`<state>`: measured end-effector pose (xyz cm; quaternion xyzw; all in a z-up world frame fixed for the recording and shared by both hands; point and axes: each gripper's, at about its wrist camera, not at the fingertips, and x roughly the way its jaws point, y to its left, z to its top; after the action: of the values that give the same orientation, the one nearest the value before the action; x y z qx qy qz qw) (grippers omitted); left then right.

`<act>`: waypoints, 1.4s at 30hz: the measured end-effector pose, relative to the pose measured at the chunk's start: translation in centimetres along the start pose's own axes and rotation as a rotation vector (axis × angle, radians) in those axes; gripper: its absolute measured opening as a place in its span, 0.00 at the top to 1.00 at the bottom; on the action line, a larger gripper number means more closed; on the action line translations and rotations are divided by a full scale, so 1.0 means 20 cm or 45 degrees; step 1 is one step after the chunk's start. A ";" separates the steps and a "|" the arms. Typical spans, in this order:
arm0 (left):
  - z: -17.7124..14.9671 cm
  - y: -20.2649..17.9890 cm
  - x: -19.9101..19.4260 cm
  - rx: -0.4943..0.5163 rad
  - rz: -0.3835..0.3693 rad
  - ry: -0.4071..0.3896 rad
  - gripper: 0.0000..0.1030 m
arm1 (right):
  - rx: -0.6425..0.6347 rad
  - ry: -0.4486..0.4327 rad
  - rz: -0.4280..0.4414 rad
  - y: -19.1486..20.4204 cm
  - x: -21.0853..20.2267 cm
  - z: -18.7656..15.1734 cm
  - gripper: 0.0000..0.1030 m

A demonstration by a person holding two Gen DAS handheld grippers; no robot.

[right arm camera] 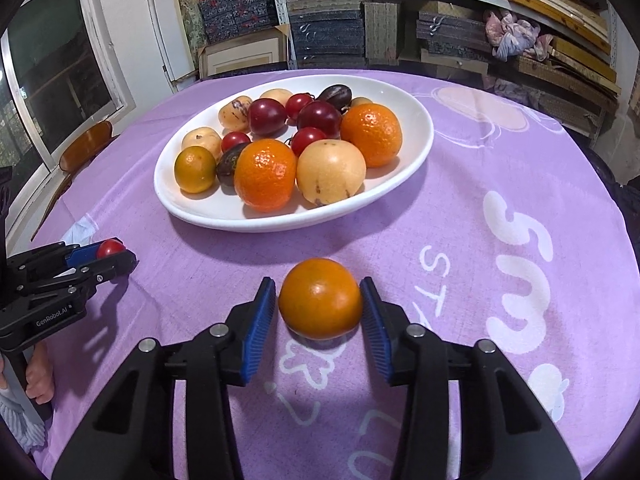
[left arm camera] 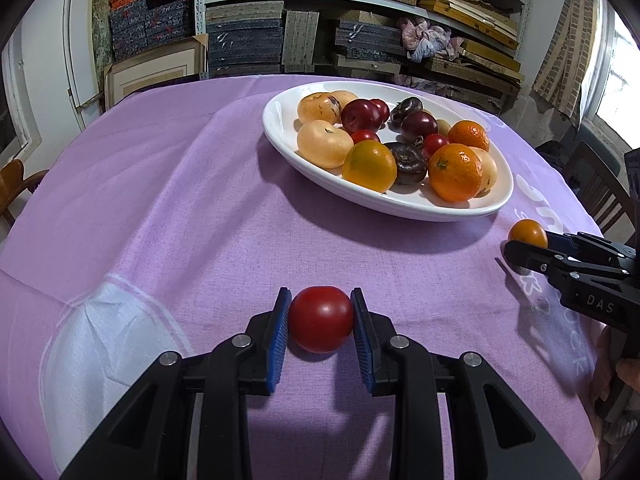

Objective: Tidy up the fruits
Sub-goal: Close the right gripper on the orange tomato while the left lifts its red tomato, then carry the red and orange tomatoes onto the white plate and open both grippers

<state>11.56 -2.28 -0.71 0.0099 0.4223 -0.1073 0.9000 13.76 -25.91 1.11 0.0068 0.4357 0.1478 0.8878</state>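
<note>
An orange [right arm camera: 320,299] sits between the right gripper's [right arm camera: 319,312] blue pads, near the white plate [right arm camera: 416,148] of fruit.

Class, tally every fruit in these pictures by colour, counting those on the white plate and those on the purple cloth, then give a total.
Orange fruits: 4
Bright red fruits: 4
Dark red fruits: 2
Pale yellow fruits: 5
Dark brown fruits: 2
Total: 17

Red tomato [left arm camera: 321,319] and orange citrus [right arm camera: 320,298] on cloth, heaped plate [right arm camera: 420,148] beyond
</note>
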 end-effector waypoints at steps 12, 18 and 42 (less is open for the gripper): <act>-0.01 -0.04 -0.05 0.036 0.025 -0.063 0.71 | -0.131 -0.002 0.021 0.18 -0.10 -0.16 0.62; -0.03 -0.16 -0.12 0.143 0.070 -0.152 0.71 | -0.163 -0.039 0.069 0.29 -0.21 -0.23 0.62; 0.44 -0.23 -0.14 0.147 0.136 -0.294 0.71 | -0.136 -0.248 -0.026 0.25 -0.44 0.29 0.62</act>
<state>15.57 -7.13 7.39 0.0717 0.3081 -0.0839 0.9449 11.98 -22.74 12.23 -0.0306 0.3388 0.1605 0.9265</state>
